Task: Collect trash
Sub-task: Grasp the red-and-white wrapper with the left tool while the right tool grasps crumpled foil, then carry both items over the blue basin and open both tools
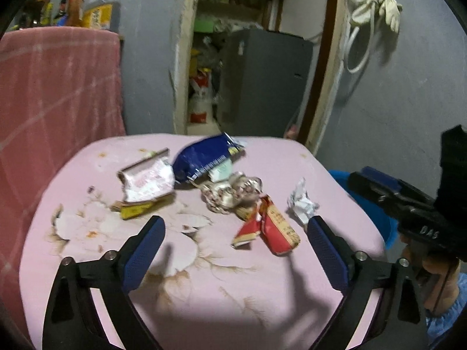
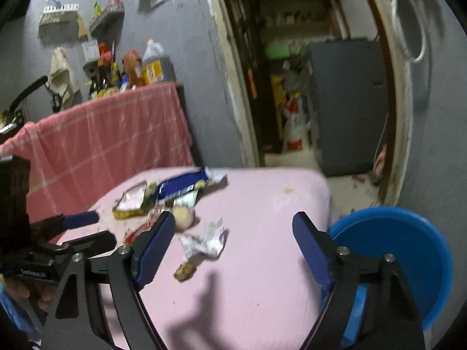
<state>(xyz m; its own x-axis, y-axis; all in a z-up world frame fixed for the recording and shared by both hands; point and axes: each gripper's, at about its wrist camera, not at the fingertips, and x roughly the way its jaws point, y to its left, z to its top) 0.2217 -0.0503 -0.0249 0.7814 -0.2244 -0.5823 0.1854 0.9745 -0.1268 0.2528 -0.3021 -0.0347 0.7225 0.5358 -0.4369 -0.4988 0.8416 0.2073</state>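
Observation:
Trash lies on a pink floral cloth-covered table (image 1: pixel 221 291): a blue snack bag (image 1: pixel 201 157), a white-pink wrapper over a yellow box (image 1: pixel 146 183), a crumpled patterned wrapper (image 1: pixel 230 192), a red packet (image 1: pixel 268 227) and crumpled white paper (image 1: pixel 302 201). My left gripper (image 1: pixel 236 230) is open and empty above the table, near the red packet. My right gripper (image 2: pixel 233 230) is open and empty over the white paper (image 2: pixel 204 240); it also shows at the right of the left wrist view (image 1: pixel 379 183). A blue bin (image 2: pixel 408 259) stands beside the table's right edge.
A pink checked cloth (image 1: pixel 55 108) covers a counter at the left with bottles (image 1: pixel 102 8) on it. A doorway (image 1: pixel 248 58) behind the table opens onto a grey cabinet (image 1: pixel 262 81). Gloves (image 1: pixel 376 8) hang on the grey wall.

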